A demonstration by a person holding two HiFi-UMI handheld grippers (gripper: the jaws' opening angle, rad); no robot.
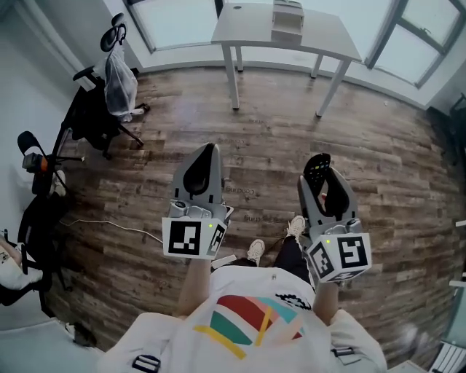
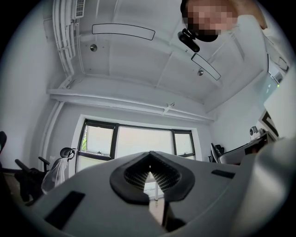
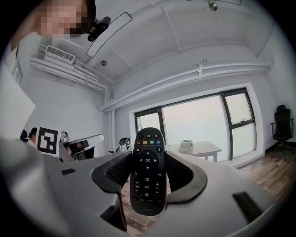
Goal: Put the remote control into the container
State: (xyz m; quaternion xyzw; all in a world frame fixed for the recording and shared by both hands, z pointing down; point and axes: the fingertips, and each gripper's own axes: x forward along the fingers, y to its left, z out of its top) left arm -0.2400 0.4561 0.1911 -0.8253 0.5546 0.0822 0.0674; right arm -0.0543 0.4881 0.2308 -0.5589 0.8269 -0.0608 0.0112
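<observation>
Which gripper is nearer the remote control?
Right. The right gripper has its fingers clamped on the remote control; the left gripper is beside it, apart, holding nothing.

You are facing a white worktop (image 1: 320,38) on wooden floor (image 1: 393,153).
A pale container (image 1: 287,22) is sitting on it; office chairs (image 1: 91,116) and a cable (image 1: 109,223) are resting on the floor.
</observation>
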